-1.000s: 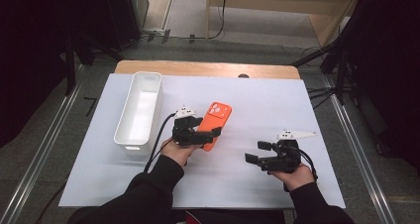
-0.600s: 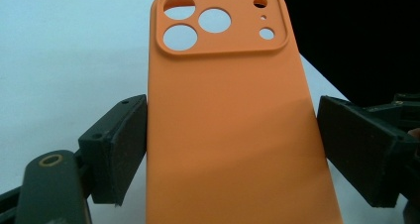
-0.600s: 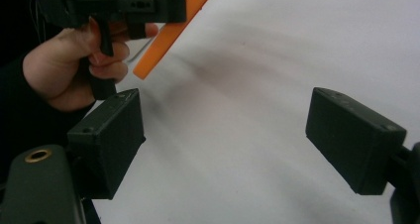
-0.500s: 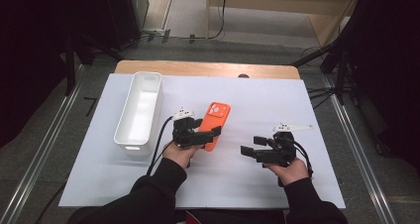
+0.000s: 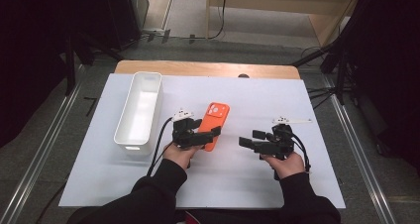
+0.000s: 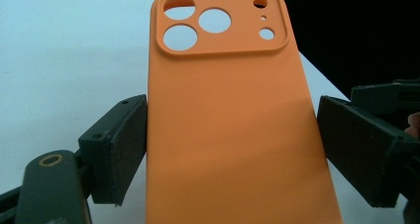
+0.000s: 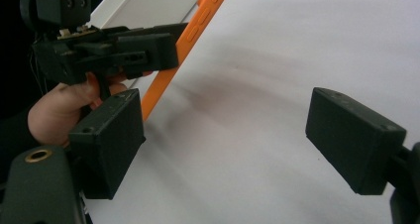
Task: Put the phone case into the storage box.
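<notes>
- Nearest to us in the high view, two dark sleeves come in from the bottom edge over the white table cover (image 5: 223, 184), which has bare room in front of both hands.
- We hold the right gripper (image 5: 250, 143) out over bare cover, pointing toward the left one; in the right gripper view its jaws stand wide apart with nothing but white surface between them.
- We see the left hand (image 7: 59, 107) in that same view, wrapped around the left gripper's handle.
- The left gripper (image 5: 210, 134) sits at the near end of the orange phone case (image 5: 214, 125), which lies flat on the cover near the table's middle.
- In the left gripper view the case (image 6: 233, 130) runs up between the jaws (the left pad touches or nearly touches its edge, the right pad stands clear of it), so the jaws are apart, not clamped.
- The case shows its back: a raised camera block with three large round cutouts and smaller holes; we can read no brand or writing on it.
- To the left of the case, just apart from it, a long white bin (image 5: 139, 112) lies lengthwise, empty inside.
- Beyond the cover's far edge a strip of wooden tabletop (image 5: 208, 68) shows, then grey floor and dark stands.
</notes>
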Demonstrator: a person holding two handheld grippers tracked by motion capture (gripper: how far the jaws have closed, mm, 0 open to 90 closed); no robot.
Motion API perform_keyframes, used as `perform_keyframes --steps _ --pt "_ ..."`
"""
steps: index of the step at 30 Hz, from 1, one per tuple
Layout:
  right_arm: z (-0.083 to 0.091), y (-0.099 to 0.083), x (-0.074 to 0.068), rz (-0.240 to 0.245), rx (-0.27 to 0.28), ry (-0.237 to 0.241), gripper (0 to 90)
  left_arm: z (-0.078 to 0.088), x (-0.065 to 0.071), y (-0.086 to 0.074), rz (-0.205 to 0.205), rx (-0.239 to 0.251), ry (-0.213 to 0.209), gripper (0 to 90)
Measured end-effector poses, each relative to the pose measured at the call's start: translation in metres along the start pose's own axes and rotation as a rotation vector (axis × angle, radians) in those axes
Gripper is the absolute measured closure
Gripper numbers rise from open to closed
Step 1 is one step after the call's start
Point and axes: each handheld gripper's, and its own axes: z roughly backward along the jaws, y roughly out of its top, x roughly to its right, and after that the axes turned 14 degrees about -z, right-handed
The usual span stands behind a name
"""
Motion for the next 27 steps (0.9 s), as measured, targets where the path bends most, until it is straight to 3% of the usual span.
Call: perform_keyframes --steps 3,16,27 --pt "-0.001 0.002 0.0 -0.007 0.004 0.019 20.0 0.001 -0.001 0.0 -0.003 0.002 0.001 14.8" --pt "-0.01 0.017 -0.006 -0.017 0.014 0.01 23.0 0.002 -0.002 -0.001 -0.004 0.013 0.016 14.8" --pt "-0.023 0.035 -0.015 -0.057 -0.002 0.008 27.6 0.003 -0.004 -0.002 0.014 0.019 0.022 14.8"
